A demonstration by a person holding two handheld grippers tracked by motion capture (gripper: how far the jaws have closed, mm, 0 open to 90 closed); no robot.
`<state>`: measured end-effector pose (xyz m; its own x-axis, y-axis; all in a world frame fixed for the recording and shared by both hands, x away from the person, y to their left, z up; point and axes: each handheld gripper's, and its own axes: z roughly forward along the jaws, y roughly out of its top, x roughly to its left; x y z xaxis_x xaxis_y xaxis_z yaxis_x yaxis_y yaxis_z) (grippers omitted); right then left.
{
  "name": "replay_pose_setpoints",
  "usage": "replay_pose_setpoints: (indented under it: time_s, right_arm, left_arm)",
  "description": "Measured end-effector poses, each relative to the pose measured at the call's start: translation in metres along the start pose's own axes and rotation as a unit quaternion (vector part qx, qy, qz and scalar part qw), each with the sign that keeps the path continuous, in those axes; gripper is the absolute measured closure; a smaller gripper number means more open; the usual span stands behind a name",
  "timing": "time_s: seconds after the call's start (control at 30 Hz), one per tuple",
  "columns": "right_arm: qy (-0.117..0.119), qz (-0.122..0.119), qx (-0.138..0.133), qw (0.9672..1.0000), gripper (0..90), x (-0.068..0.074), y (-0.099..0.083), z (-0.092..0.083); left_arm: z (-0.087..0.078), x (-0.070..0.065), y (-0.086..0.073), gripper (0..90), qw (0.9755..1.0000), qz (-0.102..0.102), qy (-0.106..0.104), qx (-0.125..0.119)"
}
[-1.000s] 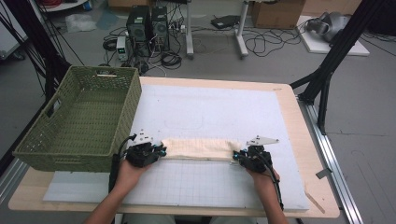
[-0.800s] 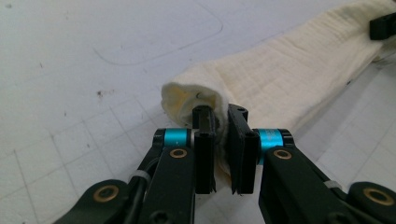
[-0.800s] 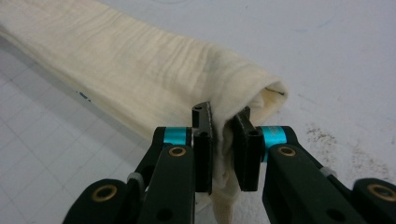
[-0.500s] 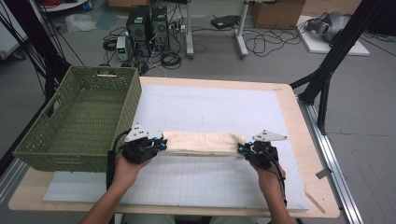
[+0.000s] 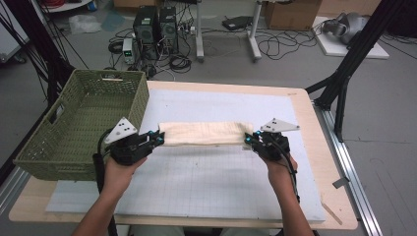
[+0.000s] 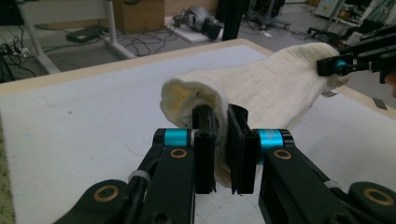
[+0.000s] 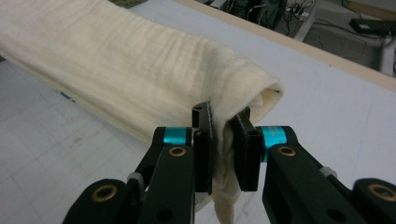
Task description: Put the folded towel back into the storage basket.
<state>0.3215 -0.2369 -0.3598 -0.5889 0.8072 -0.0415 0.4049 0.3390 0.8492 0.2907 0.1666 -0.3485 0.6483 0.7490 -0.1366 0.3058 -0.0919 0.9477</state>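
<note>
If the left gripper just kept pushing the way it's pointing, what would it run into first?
The left gripper, already clamping the cream towel, would likely bunch the towel toward the right gripper; depth is uncertain.

no readable text, labels, brands or numbers anywhere

Cloth [image 5: 204, 133] farther up the table.
</note>
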Motion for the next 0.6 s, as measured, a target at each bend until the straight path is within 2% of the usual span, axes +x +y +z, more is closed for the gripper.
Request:
replay_pose_setpoints:
  time_s: [0.27,0.6]
  right_arm:
    - [0.007,-0.028,-0.011,0.9995,80.6,0.008,0.035,0.012]
    - [0.022,-0.048,-0.033,0.9980,80.7,0.020,0.060,0.025]
  left_arm:
    - [-0.022,0.008,0.009,81.7,0.9994,-0.006,0.021,-0.026]
    - [-0.048,0.016,0.015,81.7,0.9978,-0.010,0.043,-0.049]
